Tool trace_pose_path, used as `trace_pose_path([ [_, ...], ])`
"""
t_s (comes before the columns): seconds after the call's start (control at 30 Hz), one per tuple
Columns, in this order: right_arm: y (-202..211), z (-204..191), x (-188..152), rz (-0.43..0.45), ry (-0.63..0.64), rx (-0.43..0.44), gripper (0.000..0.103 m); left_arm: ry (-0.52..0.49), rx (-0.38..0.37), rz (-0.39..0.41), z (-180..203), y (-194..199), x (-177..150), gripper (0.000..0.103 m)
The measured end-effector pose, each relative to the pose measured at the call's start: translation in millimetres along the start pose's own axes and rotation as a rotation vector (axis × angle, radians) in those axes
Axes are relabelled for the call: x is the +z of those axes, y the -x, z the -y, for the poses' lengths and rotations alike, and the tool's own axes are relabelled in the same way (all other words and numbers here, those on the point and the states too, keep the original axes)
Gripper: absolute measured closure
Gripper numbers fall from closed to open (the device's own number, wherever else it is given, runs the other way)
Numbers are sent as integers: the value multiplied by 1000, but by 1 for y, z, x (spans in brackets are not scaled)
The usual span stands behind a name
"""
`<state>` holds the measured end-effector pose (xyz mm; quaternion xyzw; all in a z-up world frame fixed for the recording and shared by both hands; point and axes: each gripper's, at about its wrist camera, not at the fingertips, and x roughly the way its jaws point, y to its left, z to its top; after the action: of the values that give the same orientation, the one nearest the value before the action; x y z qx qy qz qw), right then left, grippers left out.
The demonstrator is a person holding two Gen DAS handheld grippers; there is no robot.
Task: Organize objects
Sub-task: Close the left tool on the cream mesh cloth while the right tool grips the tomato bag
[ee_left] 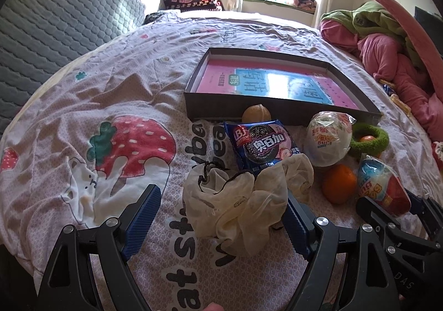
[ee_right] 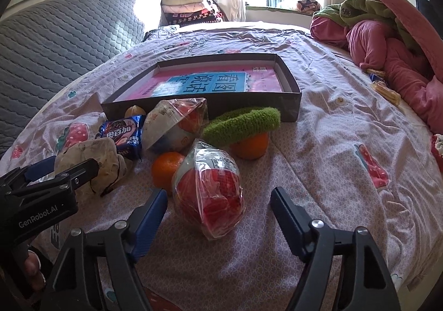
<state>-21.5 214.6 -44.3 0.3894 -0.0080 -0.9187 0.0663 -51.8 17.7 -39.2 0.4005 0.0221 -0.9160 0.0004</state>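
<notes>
On the bed, near the bottom of both pictures, two tools reach down at a pile of little things. The left gripper (ee_left: pixel 221 216) has its jaws spread wide around a crumpled cream mesh bag (ee_left: pixel 238 197), low in the middle of the left view. The right blue pad sits right by the bag, but the left pad stands clear, so nothing is pinched yet. I think the jaws go either side so they can squeeze it next.

The right gripper (ee_right: pixel 218 216) is spread too, with a red and white wrapped toy egg (ee_right: pixel 210 189) between its jaws at the bottom middle. Neither pad presses it.

Behind the pile, in the middle of each view, lies a dark shallow box (ee_right: pixel 293 97) with a pink book (ee_right: pixel 210 83) flat inside. It looks like the place where things should go.

Still on the sheet wait a blue cookie packet (ee_left: pixel 260 144), another wrapped egg (ee_left: pixel 329 136), an orange (ee_left: pixel 339 183) and a green fuzzy ring (ee_right: pixel 243 125) that leans on a second orange (ee_right: pixel 252 147).
</notes>
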Motion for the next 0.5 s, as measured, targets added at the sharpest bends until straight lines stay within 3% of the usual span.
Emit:
trace_pose_path([
  [0.27, -8, -2, 0, -18, 2, 15, 50, 44, -74, -61, -2, -16, 0, 19],
  [0.43, -9, -2, 1, -15, 1, 19, 51, 52, -113, -73, 0, -16, -1, 20],
  [0.5, -8, -1, 1, -11, 0, 19, 51, 51, -125, -76, 0, -14, -2, 30],
])
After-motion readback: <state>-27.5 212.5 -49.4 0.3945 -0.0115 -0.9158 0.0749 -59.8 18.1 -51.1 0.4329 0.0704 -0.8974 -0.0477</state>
